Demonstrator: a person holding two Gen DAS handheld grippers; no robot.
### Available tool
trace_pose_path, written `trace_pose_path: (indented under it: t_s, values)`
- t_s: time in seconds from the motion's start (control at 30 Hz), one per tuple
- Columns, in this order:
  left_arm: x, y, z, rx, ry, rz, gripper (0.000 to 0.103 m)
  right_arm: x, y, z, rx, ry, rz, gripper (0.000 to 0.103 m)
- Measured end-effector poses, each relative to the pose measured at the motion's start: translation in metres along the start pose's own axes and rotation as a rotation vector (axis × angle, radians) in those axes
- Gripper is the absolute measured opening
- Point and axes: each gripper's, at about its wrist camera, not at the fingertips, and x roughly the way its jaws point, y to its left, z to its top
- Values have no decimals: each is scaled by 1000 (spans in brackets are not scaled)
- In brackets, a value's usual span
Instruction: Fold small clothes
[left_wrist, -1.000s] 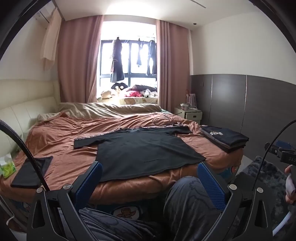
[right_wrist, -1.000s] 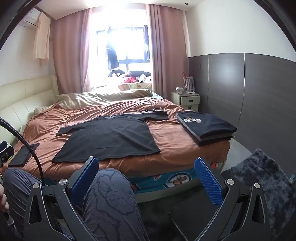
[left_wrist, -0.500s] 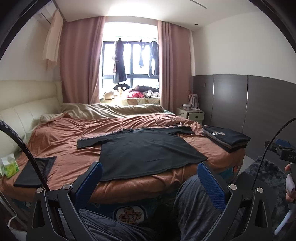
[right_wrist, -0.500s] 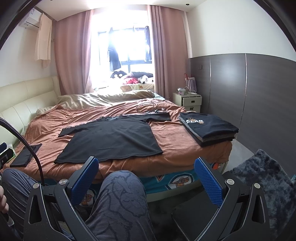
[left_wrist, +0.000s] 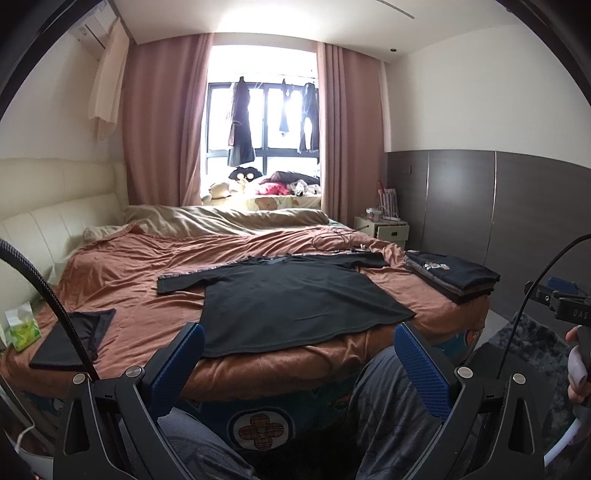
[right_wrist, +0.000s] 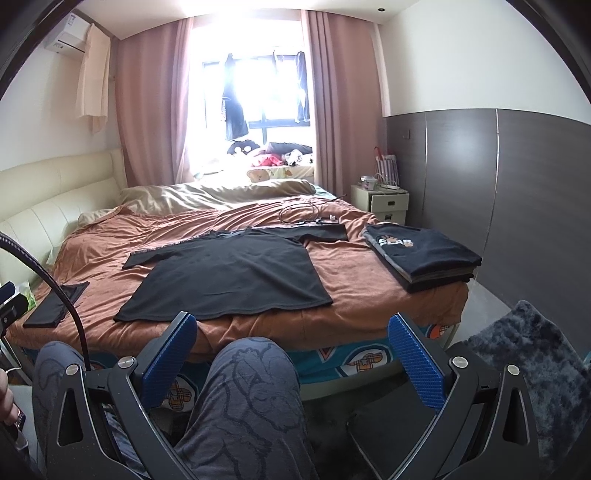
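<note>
Bedding in rust-brown covers the bed (left_wrist: 122, 280), and at mid-frame we see a black T-shirt (left_wrist: 291, 306) spread flat on it, sleeves out, hem toward the lower edge. We hold the left gripper (left_wrist: 295, 354) and the right gripper (right_wrist: 291, 343) low in their frames, short of the mattress, both with jaws spread wide and empty. A stack of folded dark shirts (right_wrist: 424, 258) sits at centre right, and a folded black garment (left_wrist: 72, 343) lies at lower left.
</note>
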Motion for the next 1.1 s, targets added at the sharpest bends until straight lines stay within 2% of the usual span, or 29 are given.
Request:
trace_pose_path:
  t_s: [1.1]
  values:
    - [4, -2, -1, -10, 4, -7, 103, -1, -1, -3, 12, -4, -6, 103]
